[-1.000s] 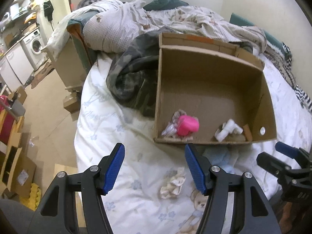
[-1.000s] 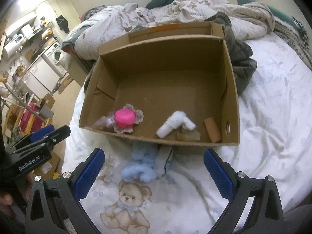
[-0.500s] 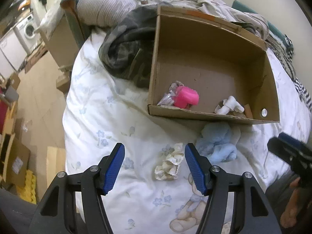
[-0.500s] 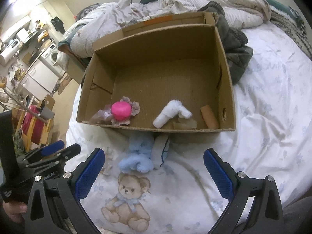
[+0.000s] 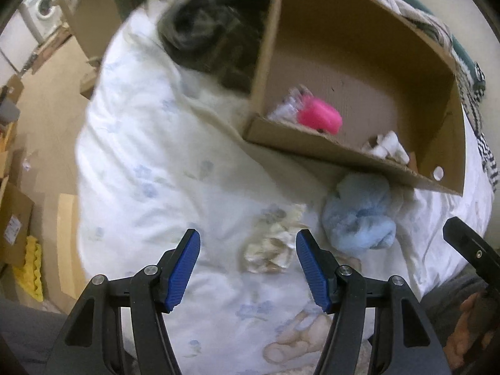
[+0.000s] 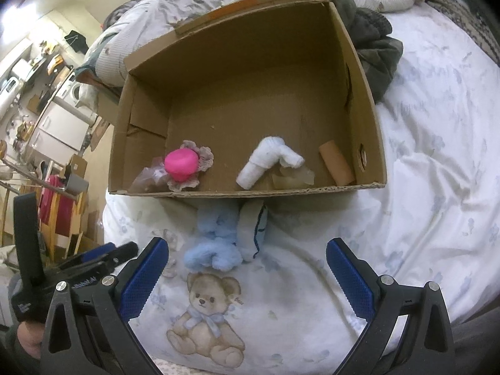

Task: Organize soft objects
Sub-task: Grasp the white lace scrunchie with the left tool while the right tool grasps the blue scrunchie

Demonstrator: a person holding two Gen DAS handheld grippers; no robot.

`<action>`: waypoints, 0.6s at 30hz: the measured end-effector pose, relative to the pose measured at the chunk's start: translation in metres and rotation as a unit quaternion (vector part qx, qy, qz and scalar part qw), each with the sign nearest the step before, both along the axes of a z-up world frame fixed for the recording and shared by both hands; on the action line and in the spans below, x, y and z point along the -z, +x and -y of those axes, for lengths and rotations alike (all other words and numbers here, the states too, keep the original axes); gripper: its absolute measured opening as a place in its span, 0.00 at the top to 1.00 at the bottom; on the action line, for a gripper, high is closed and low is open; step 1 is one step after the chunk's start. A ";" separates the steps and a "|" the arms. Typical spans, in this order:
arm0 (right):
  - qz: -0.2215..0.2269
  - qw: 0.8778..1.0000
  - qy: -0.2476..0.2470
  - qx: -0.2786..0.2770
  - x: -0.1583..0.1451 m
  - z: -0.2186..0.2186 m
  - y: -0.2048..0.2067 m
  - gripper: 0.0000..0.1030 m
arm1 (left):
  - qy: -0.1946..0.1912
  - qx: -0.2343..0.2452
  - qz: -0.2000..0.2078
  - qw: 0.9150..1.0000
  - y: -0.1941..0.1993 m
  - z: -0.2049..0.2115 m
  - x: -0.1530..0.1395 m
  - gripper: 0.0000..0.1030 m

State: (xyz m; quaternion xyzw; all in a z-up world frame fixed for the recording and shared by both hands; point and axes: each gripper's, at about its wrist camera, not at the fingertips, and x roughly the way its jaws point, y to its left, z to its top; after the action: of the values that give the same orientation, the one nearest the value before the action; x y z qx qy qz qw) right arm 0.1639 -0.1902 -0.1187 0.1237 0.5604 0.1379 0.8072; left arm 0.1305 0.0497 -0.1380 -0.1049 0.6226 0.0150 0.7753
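We hold the left tool pointed down at the bed, blue pads apart w/ nothing between them. Just past its tips, at approx 12 o'clock, lies a crumpled cream cloth on the quilt, not touched. At 2 o'clock from this tool sits a fluffy light-blue item, right against the near wall of the cardboard box.

The right tool is also open wide, empty. At 12 o'clock, slightly left, just beyond its tips, we see that same light-blue item; touching it on the right is a whitish sock w/ dark trim. Both lie at the box's near wall, outside it.

Count inside the box: 1 pink round item on a lacy grey cloth at 11 o'clock, 1 white rolled sock at 12, 1 brown cardboard tube at 1. Outside: 3 soft things: cream cloth, blue item, trimmed sock. A printed teddy bear shows on the quilt between the right tool's arms. A dark blanket lies beyond the box at 1 o'clock.
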 end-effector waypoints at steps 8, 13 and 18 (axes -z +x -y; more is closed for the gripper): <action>-0.006 0.999 0.020 0.024 0.001 0.015 0.001 0.00 | 0.002 0.027 -0.056 0.998 0.017 0.017 0.038 0.73; -0.021 0.998 0.043 0.040 0.007 0.024 0.004 0.00 | -0.011 0.035 -0.044 0.998 0.013 0.019 0.028 0.84; -0.053 0.996 0.057 0.043 0.023 0.018 0.010 0.00 | -0.016 0.029 -0.003 0.999 -0.001 0.014 -0.003 0.84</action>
State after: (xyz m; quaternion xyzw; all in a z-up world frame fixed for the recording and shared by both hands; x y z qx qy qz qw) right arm 0.1737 -0.2078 -0.1417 0.2010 0.5880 0.1281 0.7730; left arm 0.1294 0.0360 -0.1353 -0.0990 0.6277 -0.0169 0.7720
